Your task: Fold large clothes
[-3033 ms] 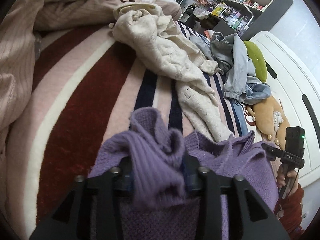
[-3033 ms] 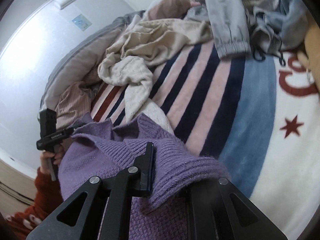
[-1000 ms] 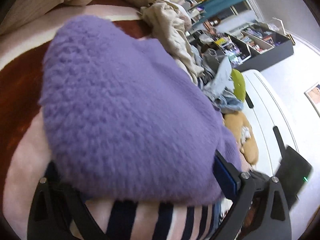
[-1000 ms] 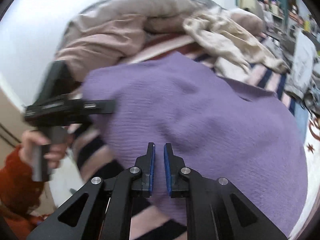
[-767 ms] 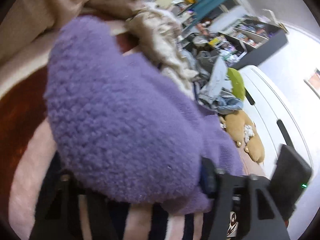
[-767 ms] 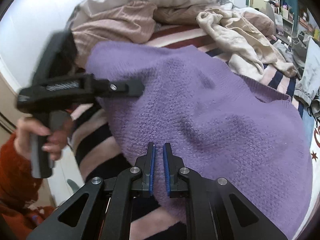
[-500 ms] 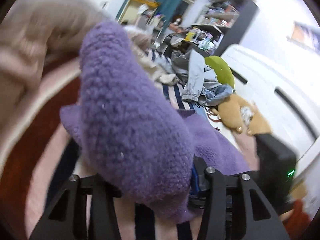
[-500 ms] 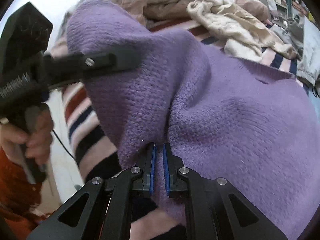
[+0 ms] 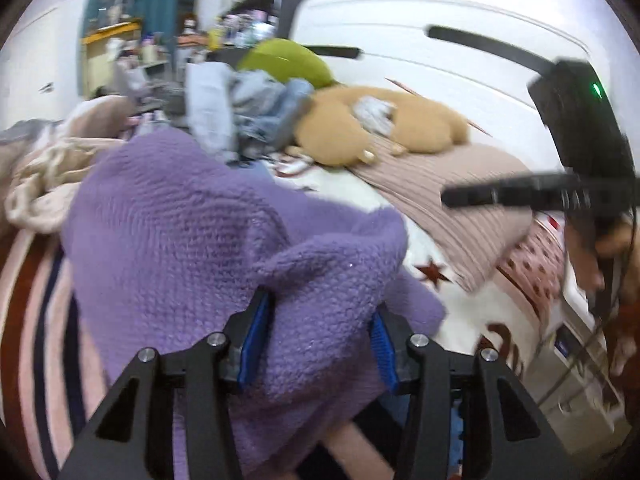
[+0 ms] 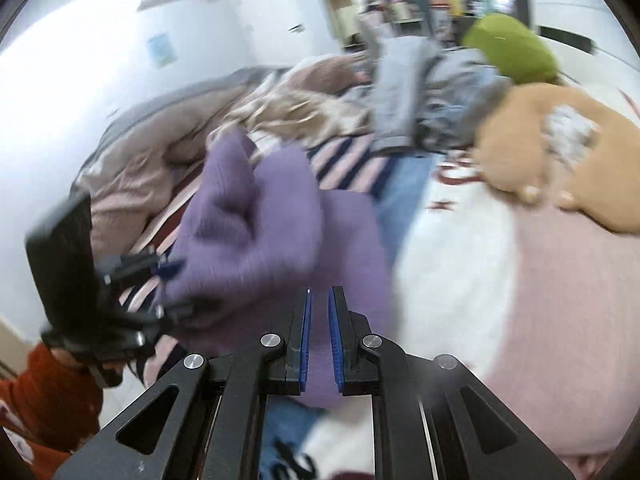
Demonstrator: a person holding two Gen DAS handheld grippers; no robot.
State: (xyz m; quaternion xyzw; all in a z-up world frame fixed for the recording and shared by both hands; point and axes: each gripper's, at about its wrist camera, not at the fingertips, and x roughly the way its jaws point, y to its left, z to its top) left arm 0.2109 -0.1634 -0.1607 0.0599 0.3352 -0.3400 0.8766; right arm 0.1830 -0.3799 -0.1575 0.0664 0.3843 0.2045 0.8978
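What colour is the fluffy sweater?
The sweater is purple, clearest in the left wrist view.

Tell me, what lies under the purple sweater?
Under the sweater the striped blanket shows at its left edge. What lies beneath its middle is covered. The left gripper grips a fold.

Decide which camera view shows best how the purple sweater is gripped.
The left wrist view: the purple sweater bunches sharply between the left gripper pads. The right wrist view shows it blurred, beyond the right gripper.
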